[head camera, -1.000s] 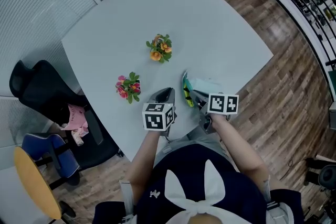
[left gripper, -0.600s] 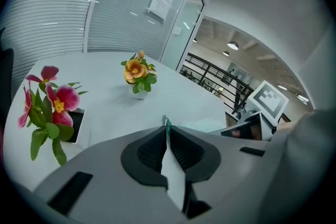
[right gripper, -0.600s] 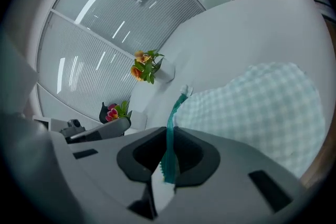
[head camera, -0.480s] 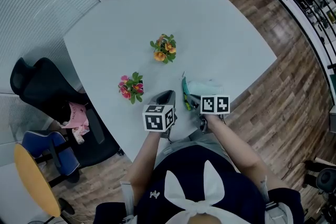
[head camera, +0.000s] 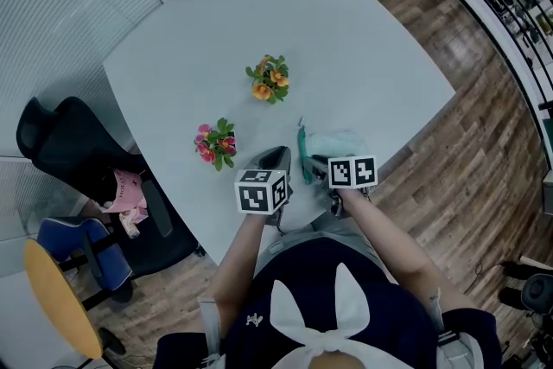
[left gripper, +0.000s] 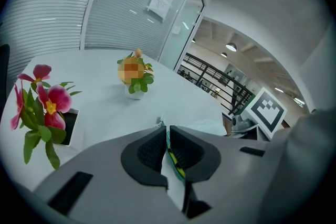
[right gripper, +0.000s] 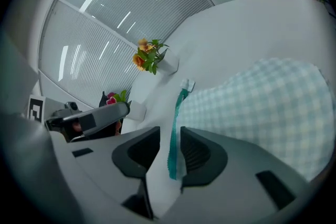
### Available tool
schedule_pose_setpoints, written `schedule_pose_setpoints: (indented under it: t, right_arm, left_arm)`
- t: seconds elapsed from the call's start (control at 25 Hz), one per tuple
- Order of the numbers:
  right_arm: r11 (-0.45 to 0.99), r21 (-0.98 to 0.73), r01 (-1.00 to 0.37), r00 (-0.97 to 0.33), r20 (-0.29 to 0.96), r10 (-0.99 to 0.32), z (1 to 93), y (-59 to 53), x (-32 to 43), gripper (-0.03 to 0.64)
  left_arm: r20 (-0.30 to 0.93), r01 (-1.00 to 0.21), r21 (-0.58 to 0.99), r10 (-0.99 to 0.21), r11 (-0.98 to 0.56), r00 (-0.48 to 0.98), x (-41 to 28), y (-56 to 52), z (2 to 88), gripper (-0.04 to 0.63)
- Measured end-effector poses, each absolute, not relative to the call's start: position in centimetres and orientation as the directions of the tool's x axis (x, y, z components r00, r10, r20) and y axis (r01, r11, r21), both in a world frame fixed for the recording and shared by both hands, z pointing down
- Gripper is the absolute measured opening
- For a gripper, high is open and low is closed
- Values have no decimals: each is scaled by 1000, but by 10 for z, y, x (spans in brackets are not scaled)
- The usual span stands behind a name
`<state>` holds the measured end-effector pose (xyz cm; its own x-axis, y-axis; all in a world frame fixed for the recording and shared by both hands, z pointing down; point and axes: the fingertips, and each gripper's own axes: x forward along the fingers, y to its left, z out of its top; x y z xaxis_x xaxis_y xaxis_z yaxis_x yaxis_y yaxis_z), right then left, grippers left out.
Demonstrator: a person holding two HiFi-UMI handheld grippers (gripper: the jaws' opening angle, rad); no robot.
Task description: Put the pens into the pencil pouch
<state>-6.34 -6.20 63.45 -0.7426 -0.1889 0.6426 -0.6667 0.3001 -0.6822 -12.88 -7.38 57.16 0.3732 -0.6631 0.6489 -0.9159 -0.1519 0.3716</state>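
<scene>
Only the gripper views reveal left claw [left gripper: 167,128] clenching the pencil pouch [right gripper: 262,107], right claw [right gripper: 169,131] just opened astride it.

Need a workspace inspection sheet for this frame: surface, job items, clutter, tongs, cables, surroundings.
Surface: pale grey table.
Job's things: checked pencil pouch near the person's edge, teal zip edge raised; pens: nothing seen.
Clutter: orange flowers and pink flowers, both apart from the pouch.
Grippers: left tongs shut on the zip edge; right tongs open, jaws have just been opening, zip edge between them, not pressed.
Cables: nothing seen.
Surroundings: black chair with pink bag, wood floor, blinds.
</scene>
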Motion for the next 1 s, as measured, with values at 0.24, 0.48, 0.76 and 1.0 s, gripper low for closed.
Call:
schedule_pose_setpoints:
  t: [0.24, 0.48, 0.76, 1.0]
  right_arm:
    - [376, -660, -651, -754, 621, -215, 610, -65, -59, 140]
    - [439, -616, -655, -752, 586, -301, 584, -71, -50, 121]
    - [510, -557, -655, -755, 507, -416, 547, -76, -42, 66]
    - [538, -513, -668, -743, 497, -448, 531, -71, -33, 12]
  left_arm:
    - [628, -910, 385, -678, -157, 382, -128, -76, 562, 35]
    - [600, -908, 379, -699, -178, 388, -122, -78, 548, 35]
    - [570, -906, 373, -721, -199, 393, -114, -73, 534, 36]
    - [528, -909, 360, -758, -209, 383, -106, -70, 516, 35]
